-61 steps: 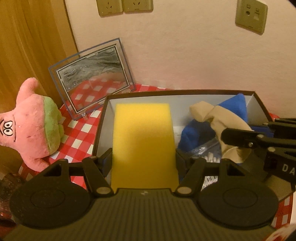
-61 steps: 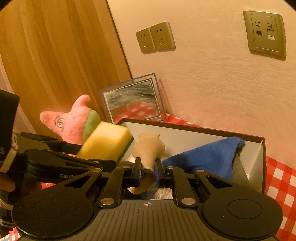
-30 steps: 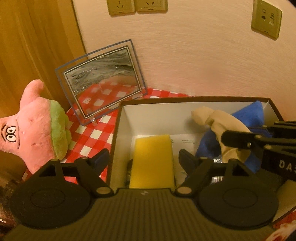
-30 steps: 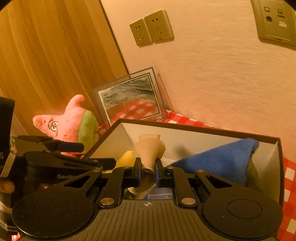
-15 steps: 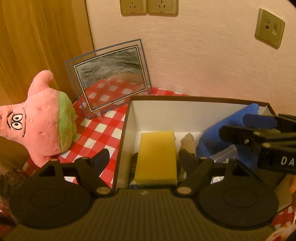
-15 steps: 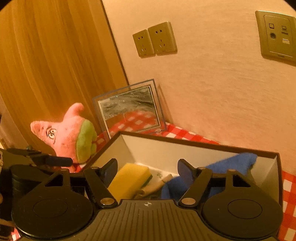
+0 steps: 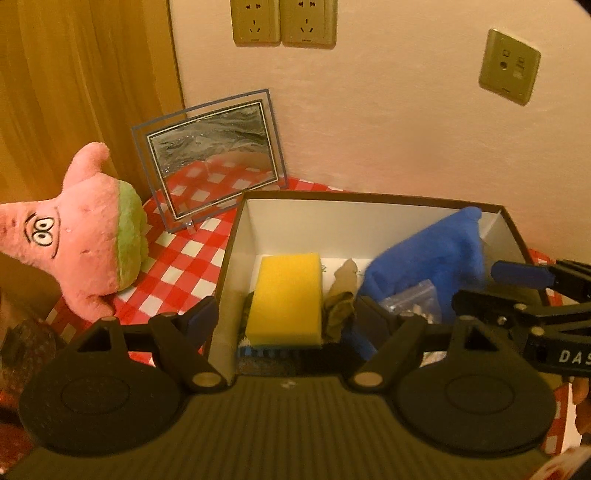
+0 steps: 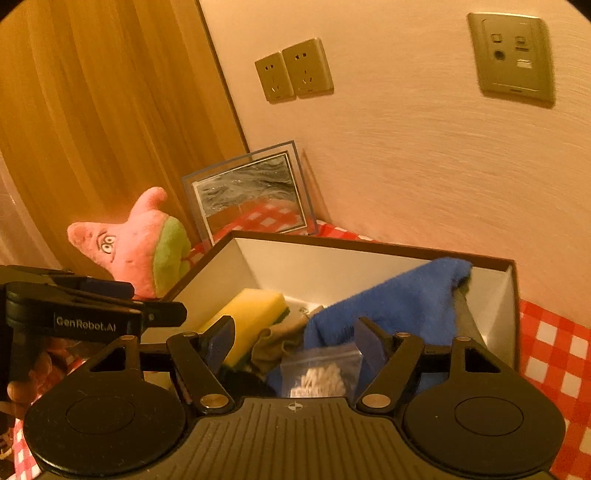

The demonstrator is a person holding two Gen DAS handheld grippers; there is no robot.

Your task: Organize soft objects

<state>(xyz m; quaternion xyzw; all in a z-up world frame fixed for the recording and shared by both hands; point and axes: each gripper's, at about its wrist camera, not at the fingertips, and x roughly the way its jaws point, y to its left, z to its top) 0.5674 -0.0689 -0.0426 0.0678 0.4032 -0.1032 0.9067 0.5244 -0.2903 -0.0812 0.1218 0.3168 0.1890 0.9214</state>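
An open box (image 7: 369, 219) (image 8: 332, 258) with white inner walls holds a yellow sponge (image 7: 286, 297) (image 8: 253, 310), a crumpled beige cloth (image 7: 341, 299) (image 8: 279, 338), a blue towel (image 7: 428, 254) (image 8: 399, 299) and a small clear bag (image 8: 321, 373). My left gripper (image 7: 286, 319) is open above the box's near end, nothing between its fingers. My right gripper (image 8: 295, 338) is open too, held over the beige cloth and the bag without touching them. A pink star plush (image 7: 81, 236) (image 8: 140, 245) lies left of the box on the checked cloth.
A glass picture frame (image 7: 214, 158) (image 8: 251, 192) leans against the wall behind the box. A wooden panel (image 8: 92, 110) closes the left side. Wall sockets (image 7: 282, 22) sit above. The red checked tablecloth (image 8: 554, 350) shows to the right of the box.
The right gripper opened and let the beige cloth drop into the box. Both grippers pulled back and up from the box; the sponge stays where the left gripper dropped it.
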